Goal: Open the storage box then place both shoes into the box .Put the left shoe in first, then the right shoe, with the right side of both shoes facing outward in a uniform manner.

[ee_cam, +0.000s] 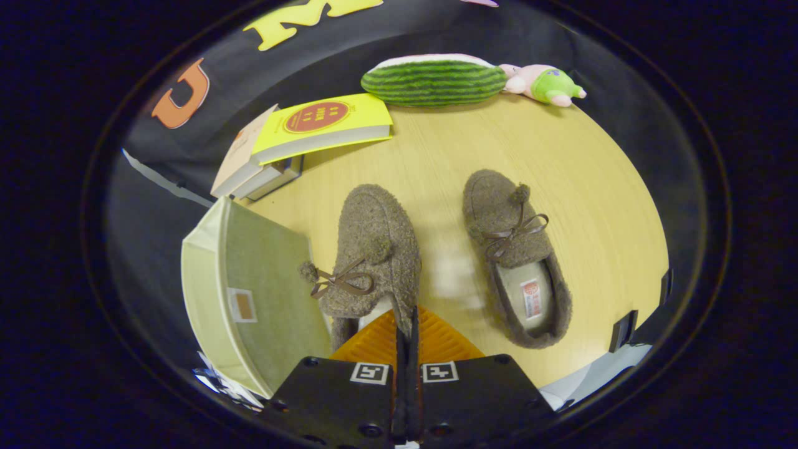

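Two brown fuzzy slippers with bow laces lie with their toes pointing away from me on the wooden table (592, 187). My gripper (406, 324) is shut on the rim at the heel opening of the slipper nearer the box (374, 237). This slipper leans toward the box, its bow hanging over that side. The other slipper (514, 249) rests flat to the right of the fingers, its white insole showing. The pale green fabric storage box (262, 280) stands just left of the held slipper, a flat green face with a small label patch turned toward me. I cannot tell if it is open.
A stack of books (312, 125) with a yellow one on top lies beyond the box. A watermelon-slice plush (433, 81) and a pink and green plush toy (548, 84) sit at the far edge of the table.
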Motion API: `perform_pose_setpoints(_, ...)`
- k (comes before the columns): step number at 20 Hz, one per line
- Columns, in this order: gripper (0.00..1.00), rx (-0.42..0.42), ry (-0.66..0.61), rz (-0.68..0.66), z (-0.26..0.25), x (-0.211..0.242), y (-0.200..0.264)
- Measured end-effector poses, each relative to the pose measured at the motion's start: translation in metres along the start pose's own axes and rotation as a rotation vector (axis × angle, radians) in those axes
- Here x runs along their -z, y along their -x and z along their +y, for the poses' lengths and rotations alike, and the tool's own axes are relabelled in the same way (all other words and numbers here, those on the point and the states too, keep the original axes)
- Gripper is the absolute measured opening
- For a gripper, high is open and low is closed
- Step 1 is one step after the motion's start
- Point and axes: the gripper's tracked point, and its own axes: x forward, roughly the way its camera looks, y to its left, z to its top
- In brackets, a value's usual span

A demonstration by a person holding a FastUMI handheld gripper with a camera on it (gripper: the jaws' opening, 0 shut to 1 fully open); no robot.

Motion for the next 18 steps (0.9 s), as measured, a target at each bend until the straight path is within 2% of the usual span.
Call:
perform_pose_setpoints(7, 0.06, -0.036, 0.008, -0.083, 0.054, -0.007, 0.066)
perform_pose_setpoints(11, 0.06, -0.008, 0.076, -0.064, 0.084, 0.0, 0.095)
perform_pose_setpoints(18, 0.06, -0.076, 0.138, -0.099, 0.154, 0.021, 0.109)
